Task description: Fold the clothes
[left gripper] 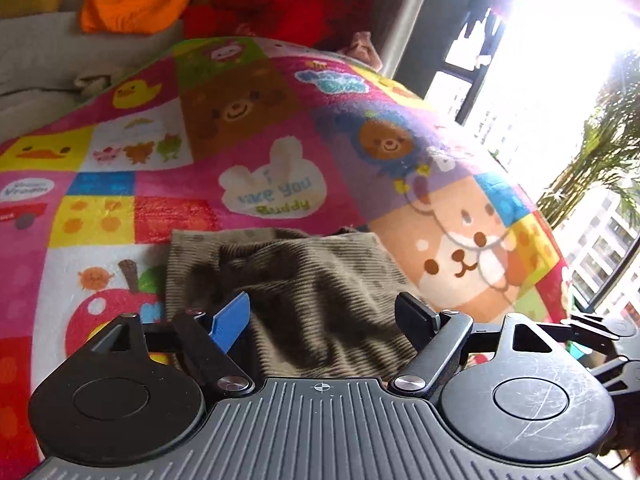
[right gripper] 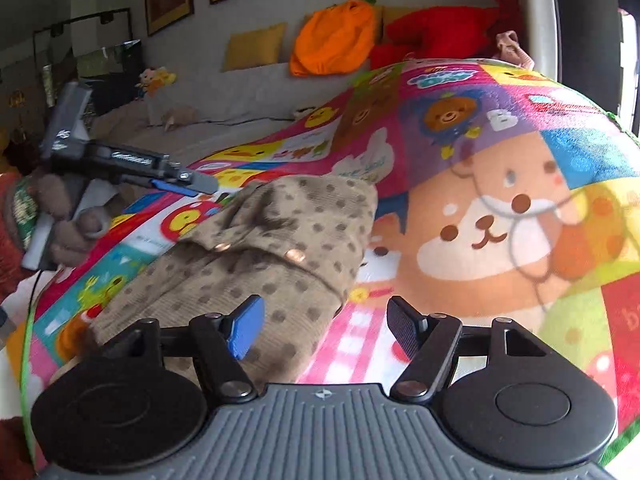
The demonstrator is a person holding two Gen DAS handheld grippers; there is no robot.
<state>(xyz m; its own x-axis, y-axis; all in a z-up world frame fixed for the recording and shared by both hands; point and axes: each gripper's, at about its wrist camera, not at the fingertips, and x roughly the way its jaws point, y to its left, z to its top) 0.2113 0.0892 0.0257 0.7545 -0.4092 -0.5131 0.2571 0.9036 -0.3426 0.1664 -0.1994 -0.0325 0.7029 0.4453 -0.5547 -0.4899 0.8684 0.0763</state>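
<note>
A brown dotted garment [right gripper: 256, 256] lies bunched on a colourful cartoon blanket [right gripper: 500, 216], with both grippers above it.

In the right wrist view, the left gripper [right gripper: 188, 182] comes in from the left edge of the frame, held by a hand [right gripper: 68, 216] (its fingers look close together, but I cannot tell if they are really pressed). The garment is in the centre-left of this frame, its near edge under the blue pad. The right gripper [right gripper: 326, 326] is spread wide at the bottom centre and pinches nothing. In the left wrist view, the garment [left gripper: 304, 292] fills the lower centre, between the spread fingers of the left gripper [left gripper: 324, 318]. An orange cushion [right gripper: 336, 40] and a red cushion [right gripper: 440, 32] lie at the top of the frame.
</note>
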